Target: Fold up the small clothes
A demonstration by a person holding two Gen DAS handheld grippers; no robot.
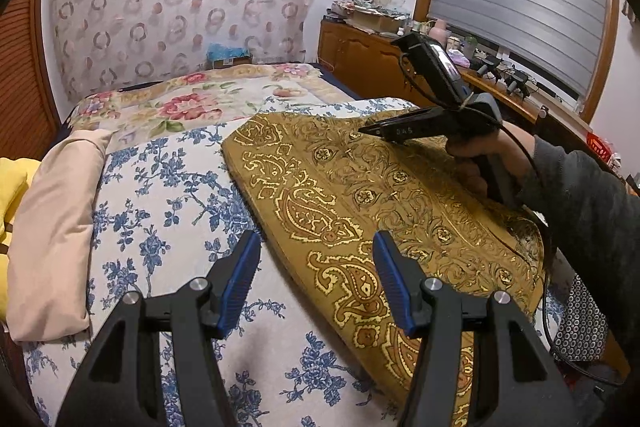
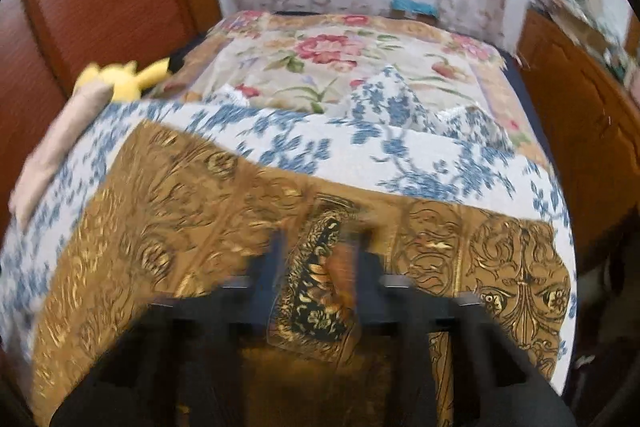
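A gold paisley cloth [image 1: 360,211] lies spread on the bed, on top of a white sheet with blue flowers [image 1: 160,195]. From the left wrist view it runs diagonally from the middle of the bed toward the near right edge.

The left tongs [image 1: 316,267] hang just above the bed with their blue pads apart. The left pad [image 1: 240,279] is over the flowered sheet and the right pad over the cloth's near edge; nothing is held between them.

The right tongs [image 1: 366,131], gripped by a hand [image 1: 484,163] in a dark sleeve [image 1: 592,211], sit over the far side of the cloth, their tips together. In the blurred right wrist view, the right tongs [image 2: 320,267] have a raised pleat of the gold cloth [image 2: 200,211] between the fingers, pinched up from the flat part.

A beige pillow [image 1: 52,227] lies along the left side of the bed, a yellow soft toy [image 2: 120,77] beyond it. A flowered quilt [image 1: 192,103] covers the far end of the bed.
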